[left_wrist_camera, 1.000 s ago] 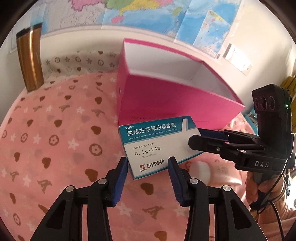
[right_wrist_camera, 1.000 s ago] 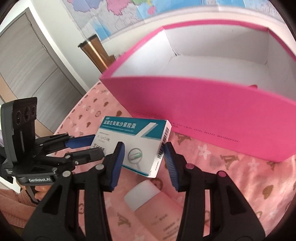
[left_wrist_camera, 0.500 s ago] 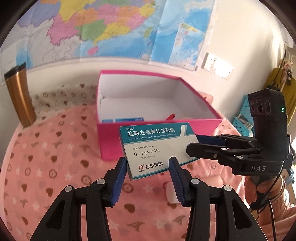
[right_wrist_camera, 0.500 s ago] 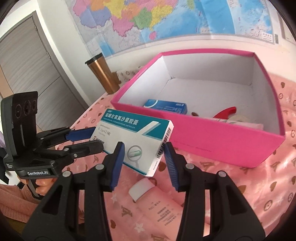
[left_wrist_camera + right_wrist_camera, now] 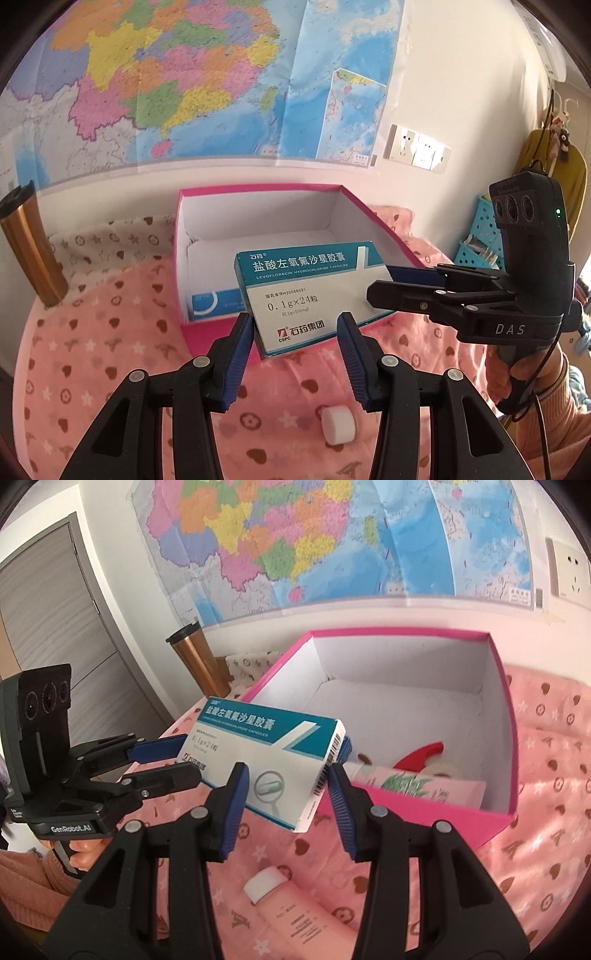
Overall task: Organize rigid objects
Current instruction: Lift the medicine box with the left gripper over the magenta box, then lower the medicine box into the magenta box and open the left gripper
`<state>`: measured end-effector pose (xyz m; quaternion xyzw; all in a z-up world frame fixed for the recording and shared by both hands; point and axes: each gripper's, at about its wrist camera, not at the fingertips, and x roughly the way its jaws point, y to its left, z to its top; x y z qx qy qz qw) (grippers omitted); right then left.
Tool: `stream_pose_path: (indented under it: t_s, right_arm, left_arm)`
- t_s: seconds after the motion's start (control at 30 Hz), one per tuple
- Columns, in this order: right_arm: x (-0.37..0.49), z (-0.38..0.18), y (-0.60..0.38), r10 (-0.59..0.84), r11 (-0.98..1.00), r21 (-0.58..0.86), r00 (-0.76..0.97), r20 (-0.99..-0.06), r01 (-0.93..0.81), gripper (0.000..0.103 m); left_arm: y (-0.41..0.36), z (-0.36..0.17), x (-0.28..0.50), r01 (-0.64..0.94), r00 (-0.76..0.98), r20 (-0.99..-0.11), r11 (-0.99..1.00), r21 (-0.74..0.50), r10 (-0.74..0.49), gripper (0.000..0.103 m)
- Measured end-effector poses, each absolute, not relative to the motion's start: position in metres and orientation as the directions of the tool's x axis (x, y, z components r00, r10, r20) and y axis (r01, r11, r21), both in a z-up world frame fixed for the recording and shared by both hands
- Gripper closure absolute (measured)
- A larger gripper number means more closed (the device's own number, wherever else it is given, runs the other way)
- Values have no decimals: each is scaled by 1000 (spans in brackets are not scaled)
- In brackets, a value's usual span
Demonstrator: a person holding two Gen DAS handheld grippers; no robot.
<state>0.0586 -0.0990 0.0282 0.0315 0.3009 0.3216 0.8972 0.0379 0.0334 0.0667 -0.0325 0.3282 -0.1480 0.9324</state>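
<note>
A white and teal medicine box [image 5: 310, 291] [image 5: 269, 760] is held in the air over the near edge of the pink storage box [image 5: 210, 332] [image 5: 502, 716]. My left gripper [image 5: 295, 332] and my right gripper [image 5: 286, 788] are each shut on an end of the medicine box. The right gripper also shows in the left wrist view [image 5: 380, 286], and the left gripper in the right wrist view [image 5: 173, 760]. Inside the pink box lie another blue medicine box [image 5: 214, 302], a pink carton [image 5: 424, 786] and a red object [image 5: 421, 755].
A pink tube with a white cap [image 5: 295, 904] [image 5: 338, 424] lies on the pink patterned cloth [image 5: 92, 350] below the grippers. A copper tumbler [image 5: 29, 251] [image 5: 199, 664] stands at the left by the wall. A blue basket [image 5: 480, 236] sits at the far right.
Both grippers have lifted the medicine box together, up from the cloth to above the pink box's front wall. The inside of the pink box has come into view.
</note>
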Motion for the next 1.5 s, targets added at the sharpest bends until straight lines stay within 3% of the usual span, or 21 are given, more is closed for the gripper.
stream_pose_path:
  t_s: [1.5]
  right_arm:
    - [128, 18, -76, 576, 804, 280, 571, -585, -525, 56]
  left_arm:
    - [54, 50, 102, 175, 709, -670, 975, -134, -219, 56]
